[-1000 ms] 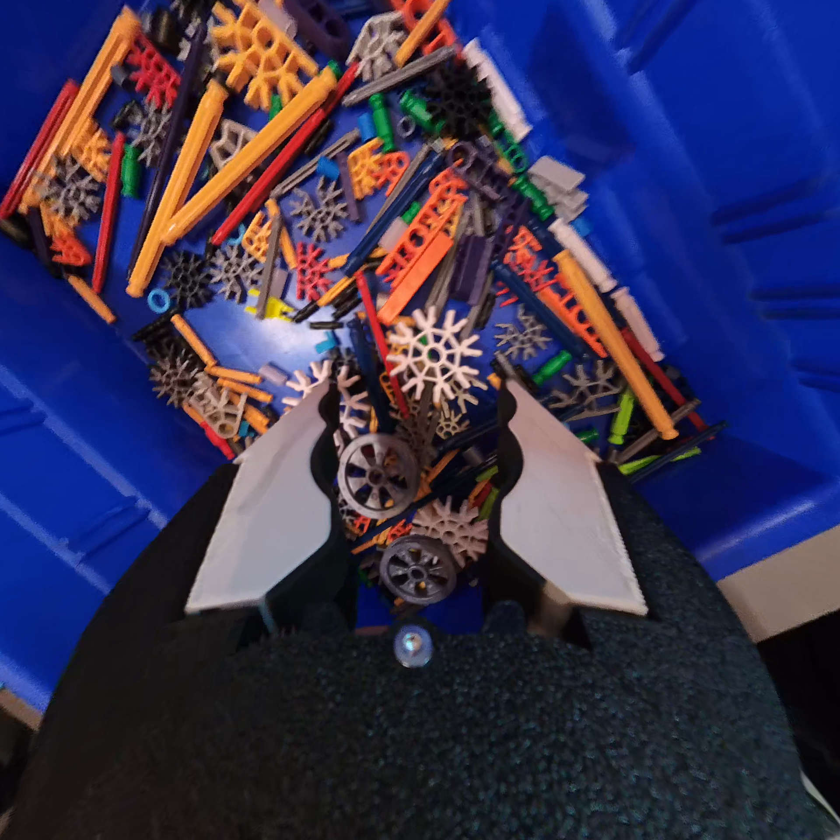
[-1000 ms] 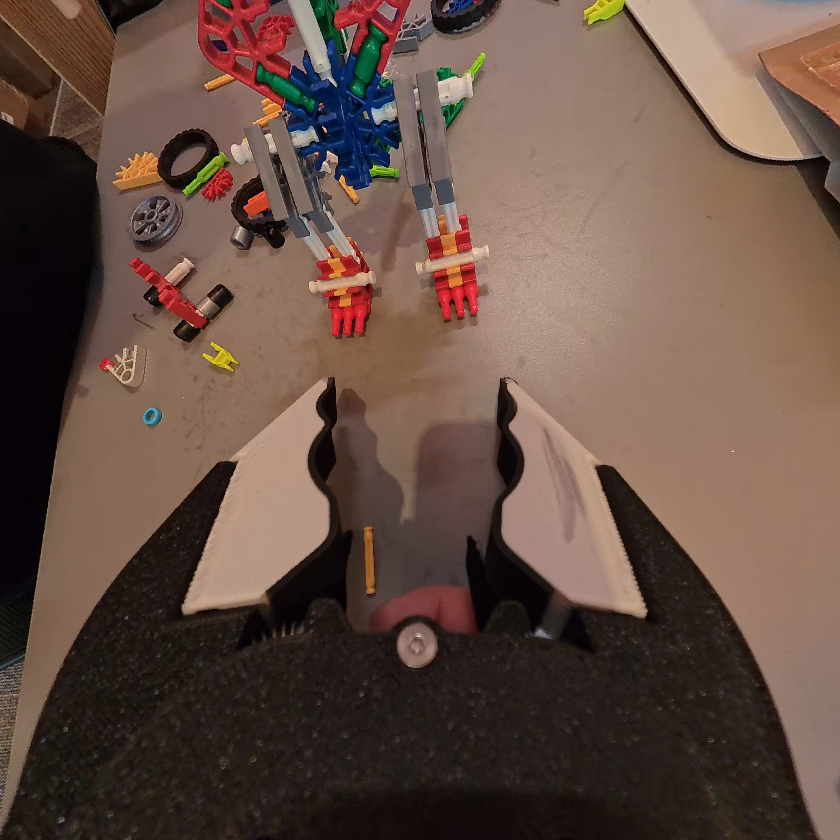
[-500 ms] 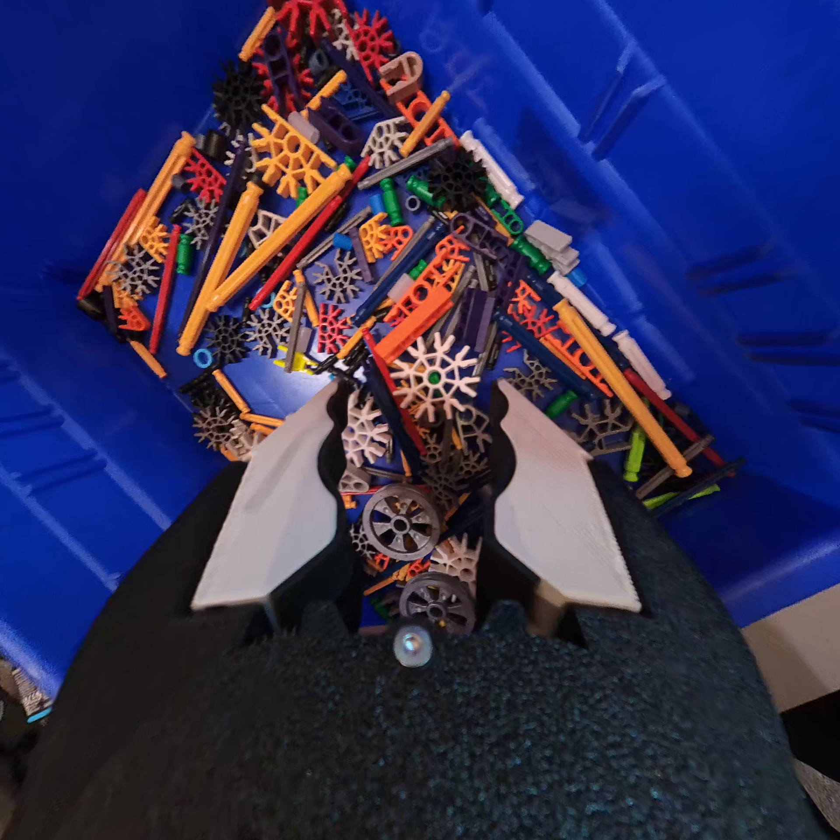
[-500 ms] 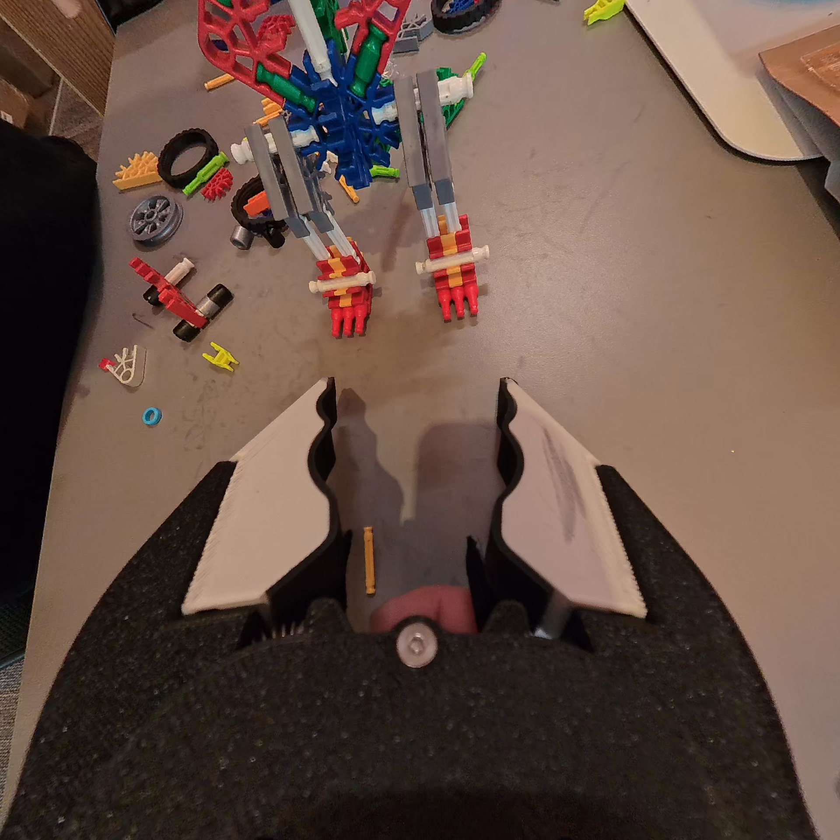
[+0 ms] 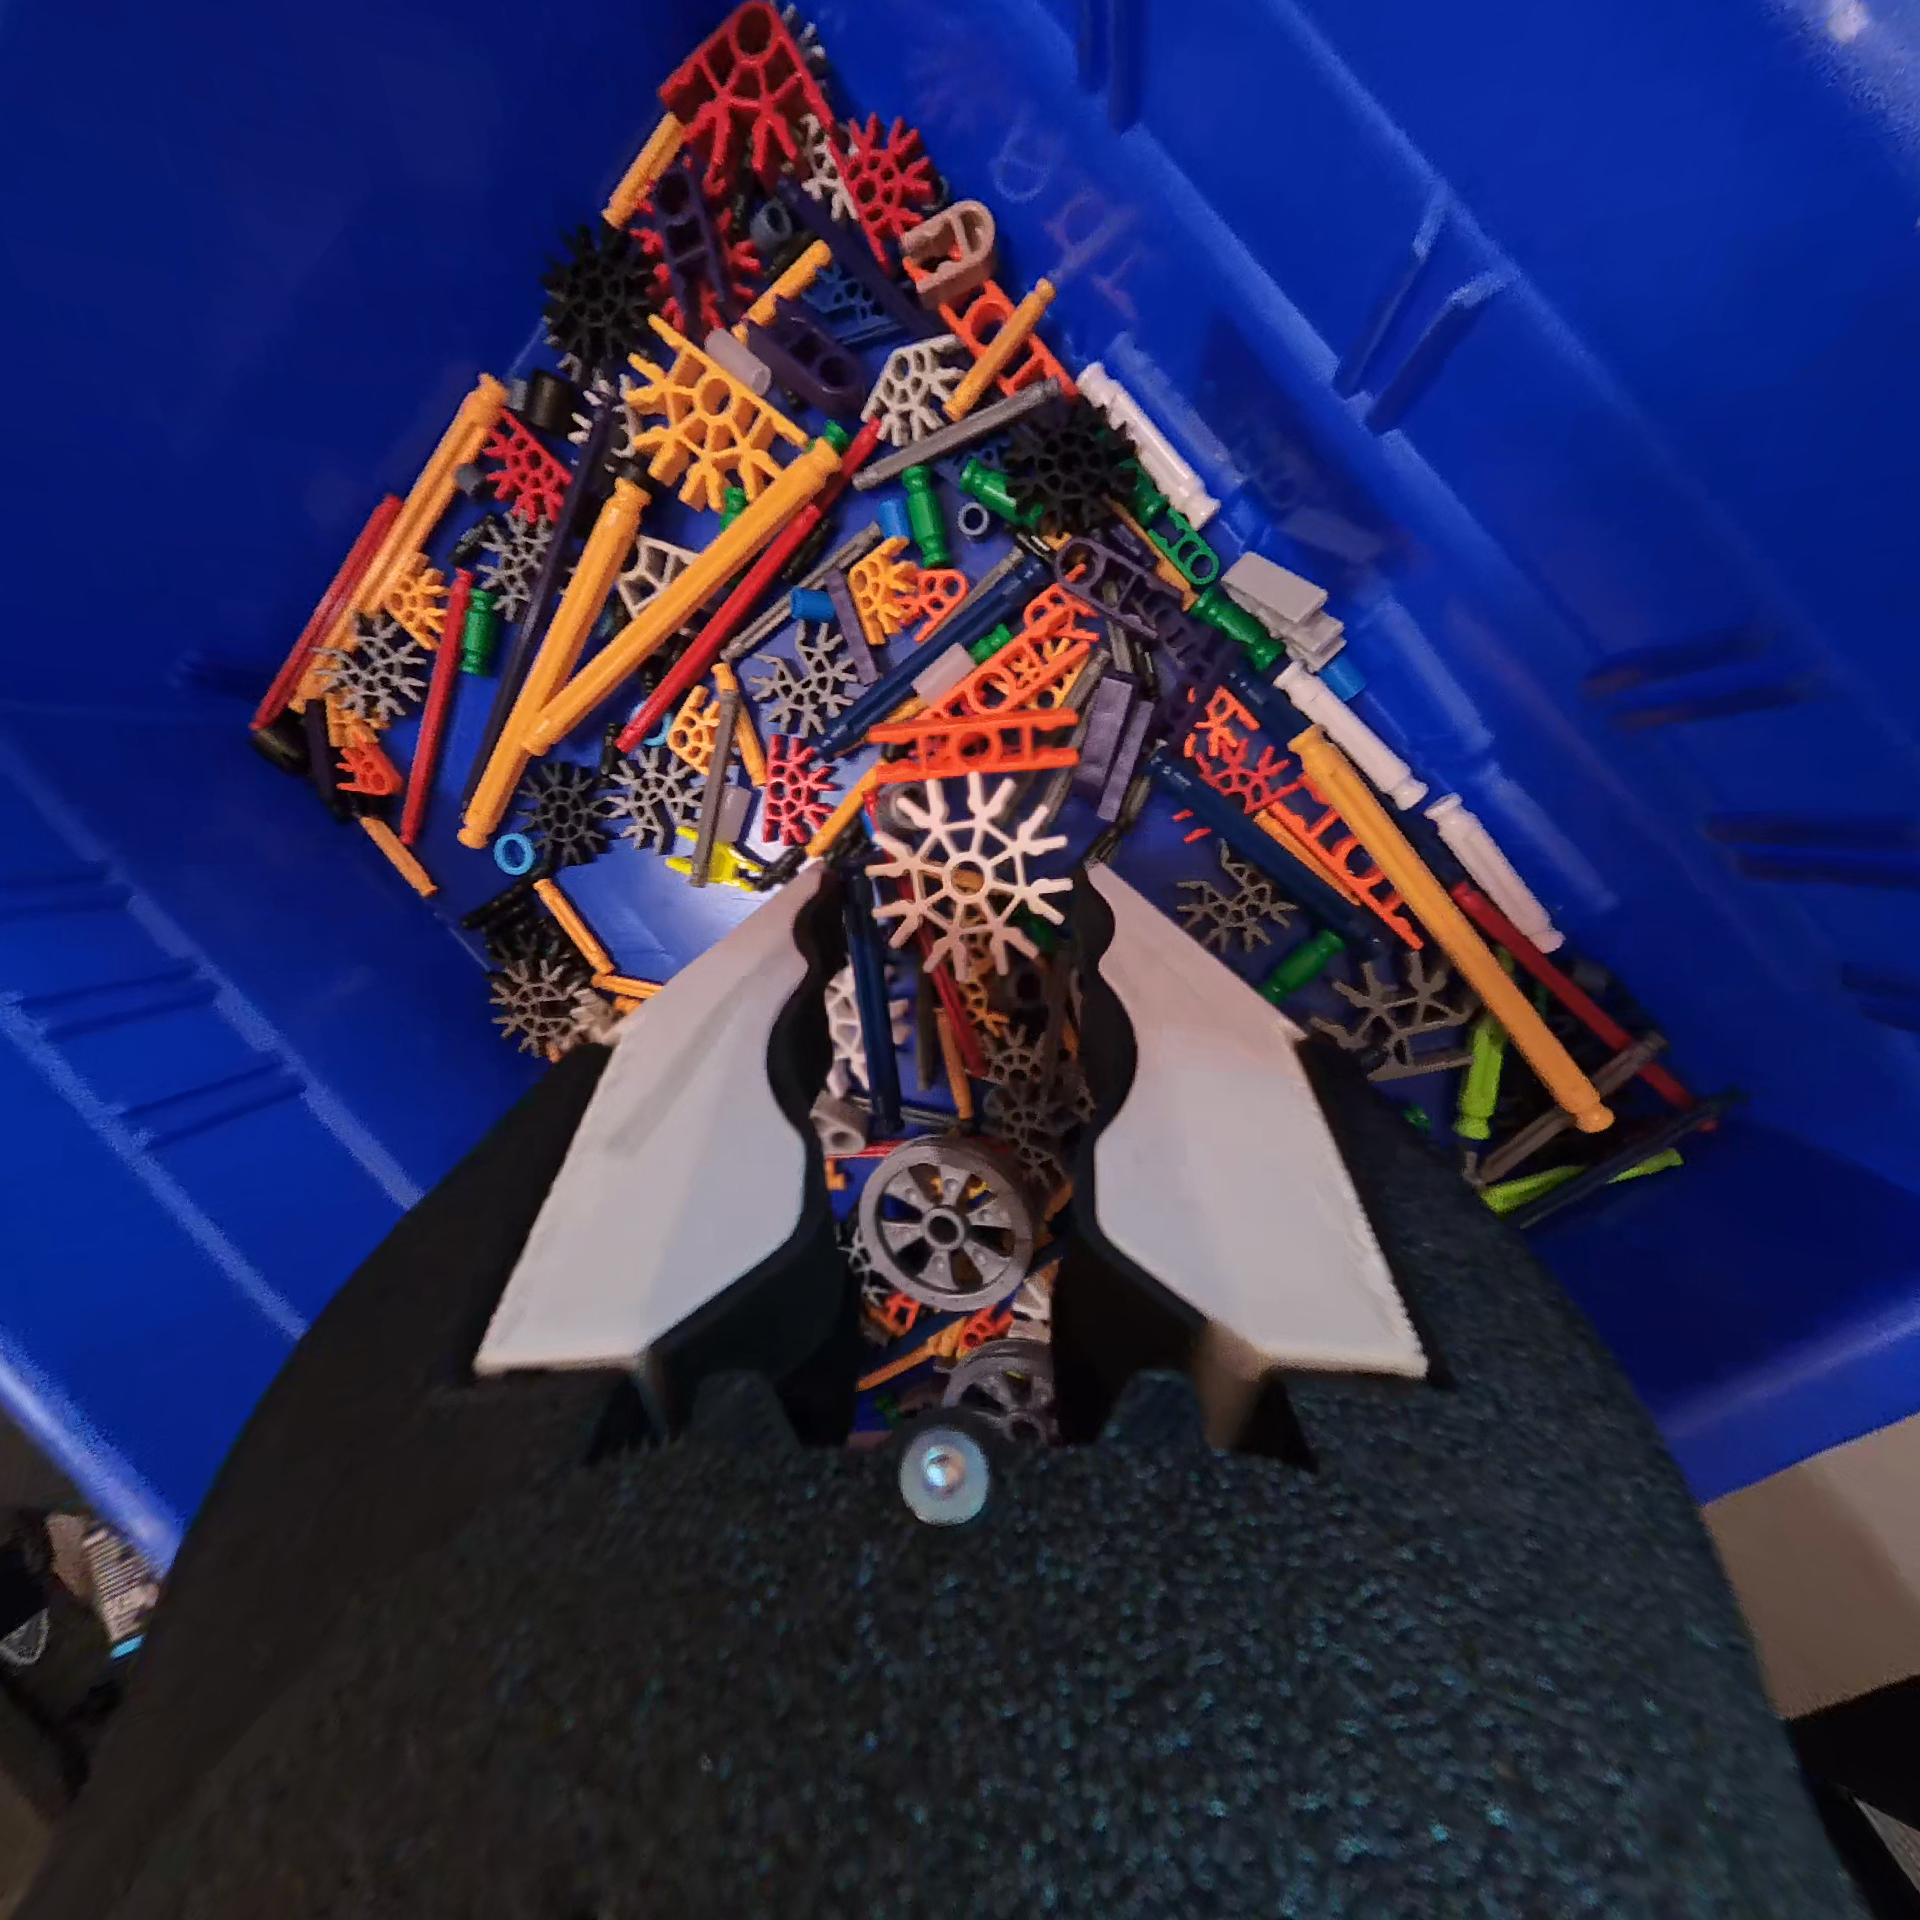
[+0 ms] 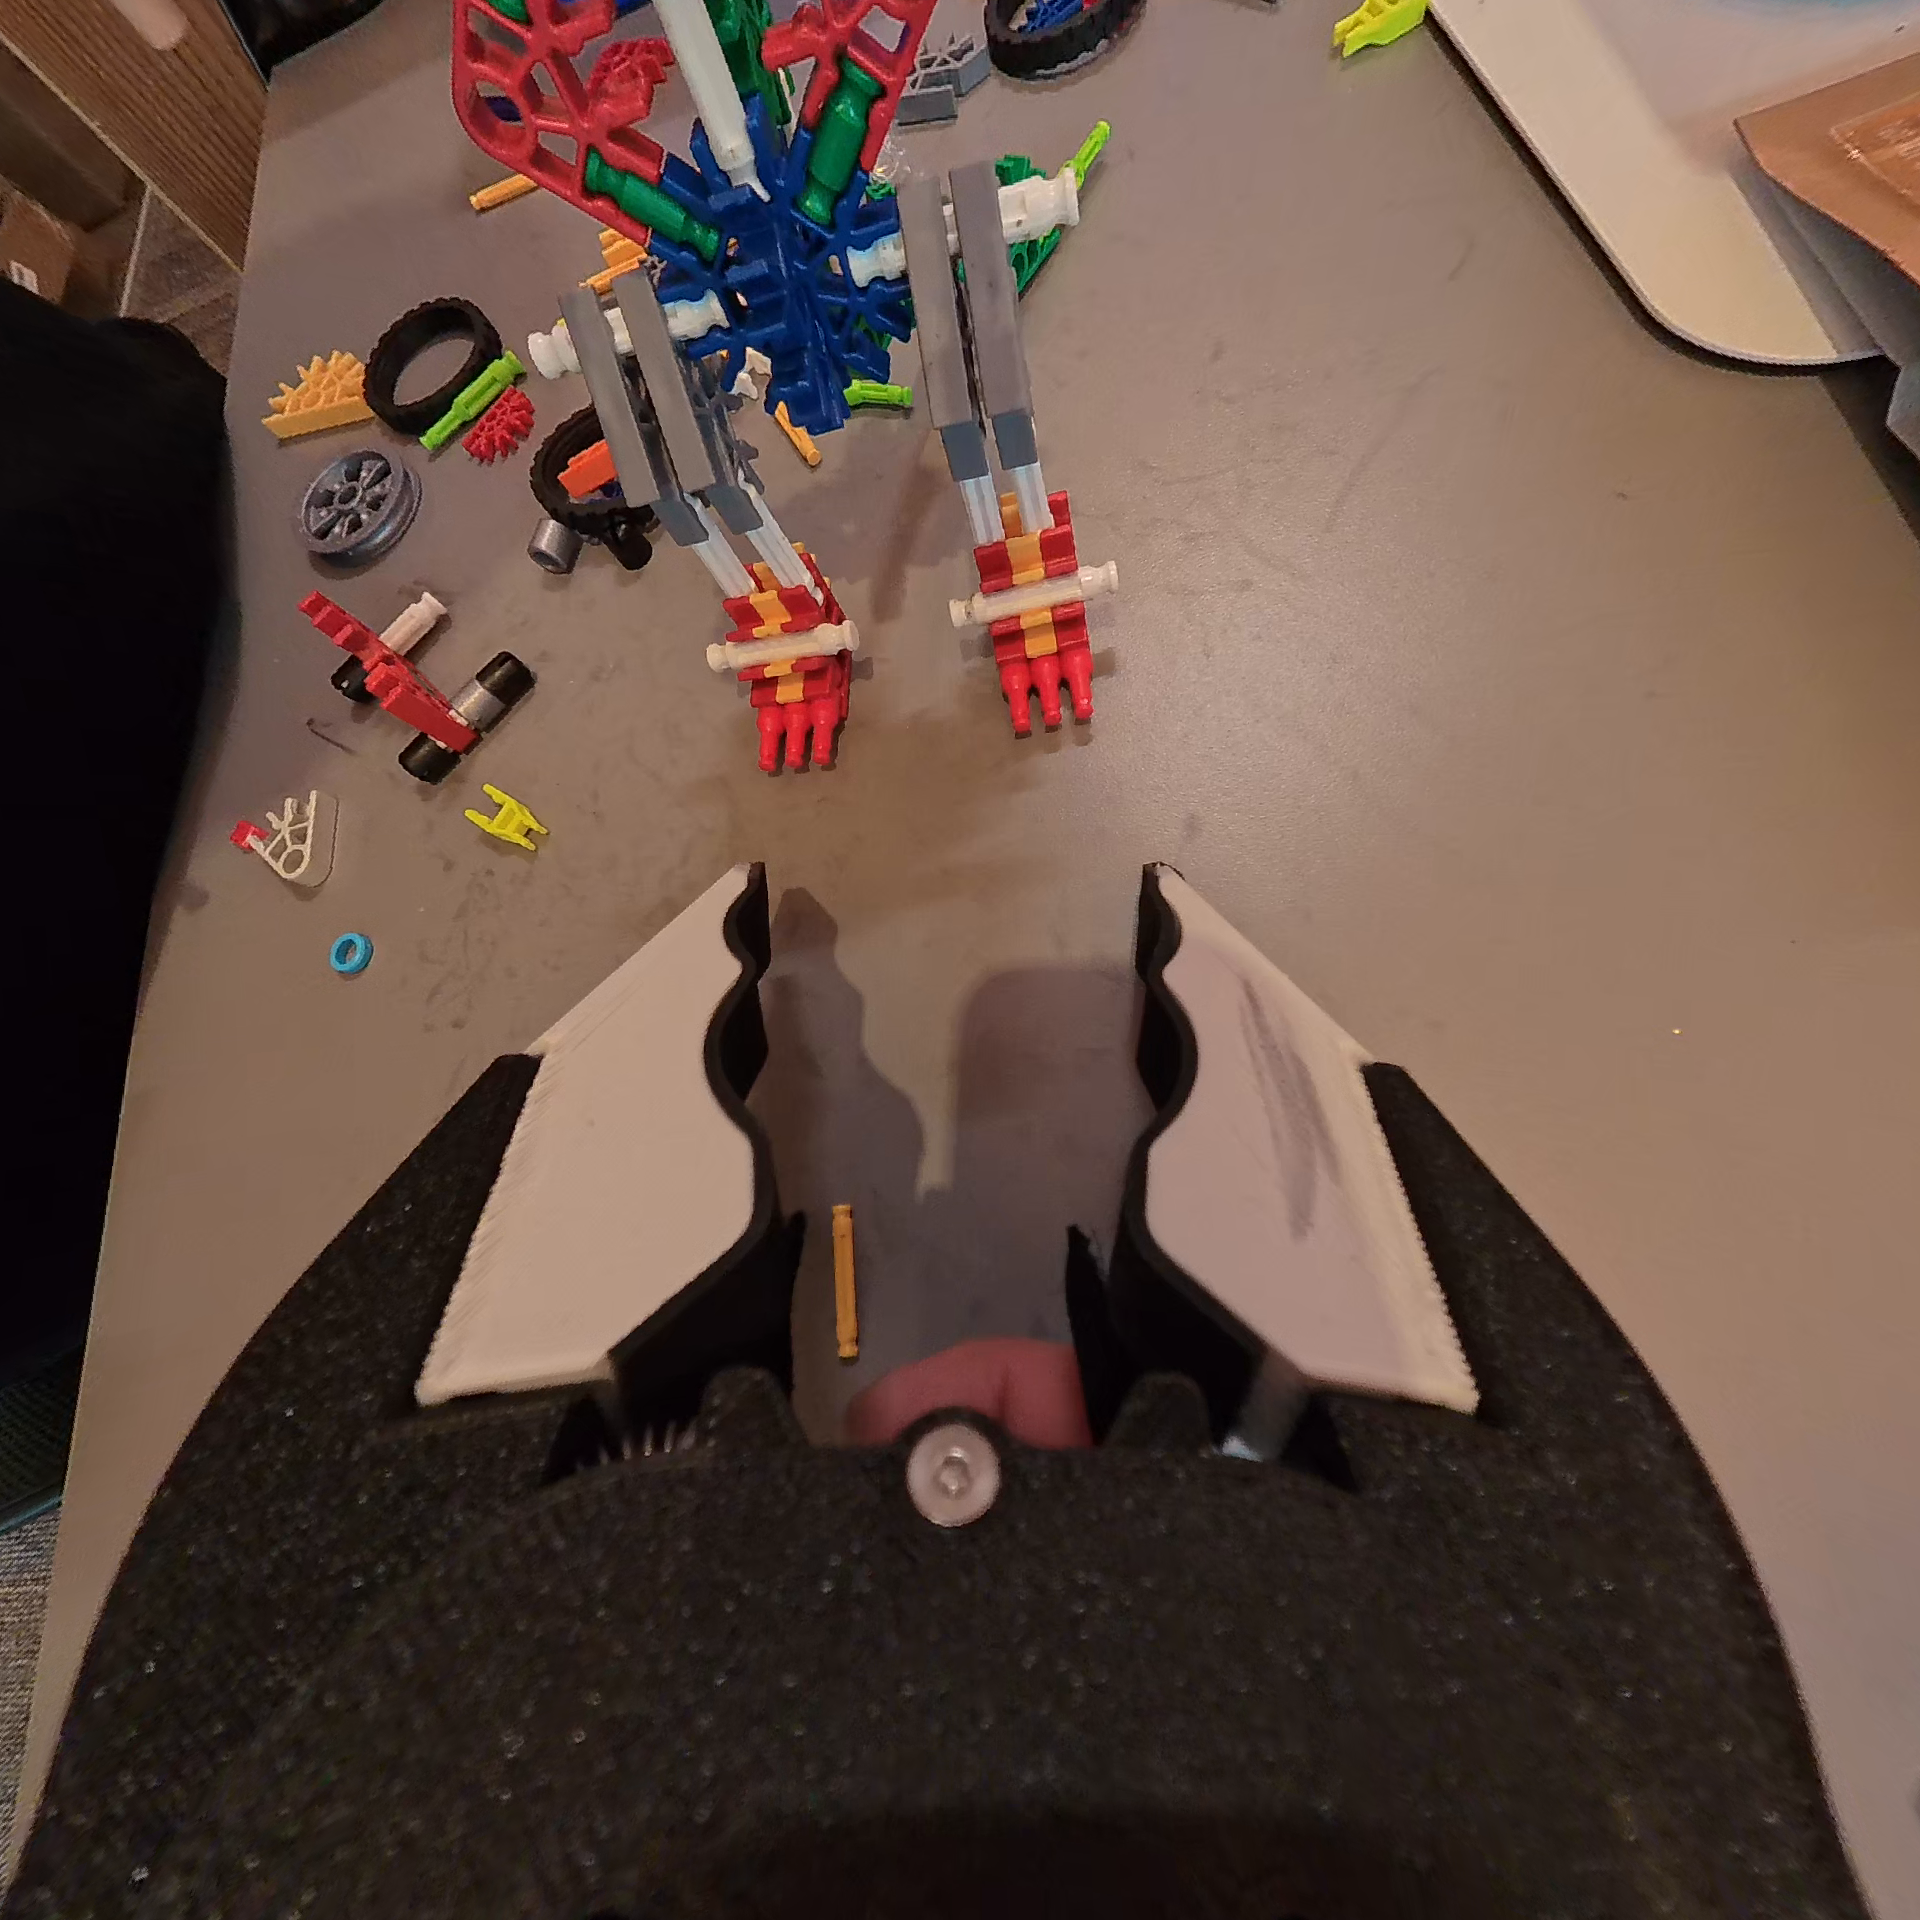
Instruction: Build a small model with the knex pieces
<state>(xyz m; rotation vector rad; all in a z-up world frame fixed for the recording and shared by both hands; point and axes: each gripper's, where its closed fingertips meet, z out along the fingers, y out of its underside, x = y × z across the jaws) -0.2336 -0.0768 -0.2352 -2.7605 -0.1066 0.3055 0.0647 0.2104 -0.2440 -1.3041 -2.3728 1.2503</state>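
My left gripper (image 5: 951,883) hangs over a blue bin (image 5: 1558,416) filled with loose construction-toy rods and connectors. Its jaws are partly open and grip nothing that I can see. A grey spoked wheel (image 5: 943,1226) lies in the pile between the fingers, and a white snowflake connector (image 5: 966,878) lies just past the tips. My right gripper (image 6: 956,873) is open and empty, low over a grey table (image 6: 1455,727). A short orange rod (image 6: 847,1283) lies on the table between its fingers. A multicoloured built model (image 6: 790,260) with two red feet (image 6: 795,675) stands just ahead.
Loose parts lie left of the model: black tyres (image 6: 431,358), a grey wheel (image 6: 358,504), a small red assembly (image 6: 405,675), a yellow clip (image 6: 506,818) and a blue ring (image 6: 351,953). A white tray edge (image 6: 1662,208) and a brown sheet are at the far right. The gap from one gripper's tips to the other's is roughly 40 cm. My left tips are about 35 cm from the yellow clip (image 6: 506,818), my right tips only 8 cm.
My left gripper has drawn back from the pile, so more of the bin shows, and its jaws have narrowed. The right gripper has not moved.
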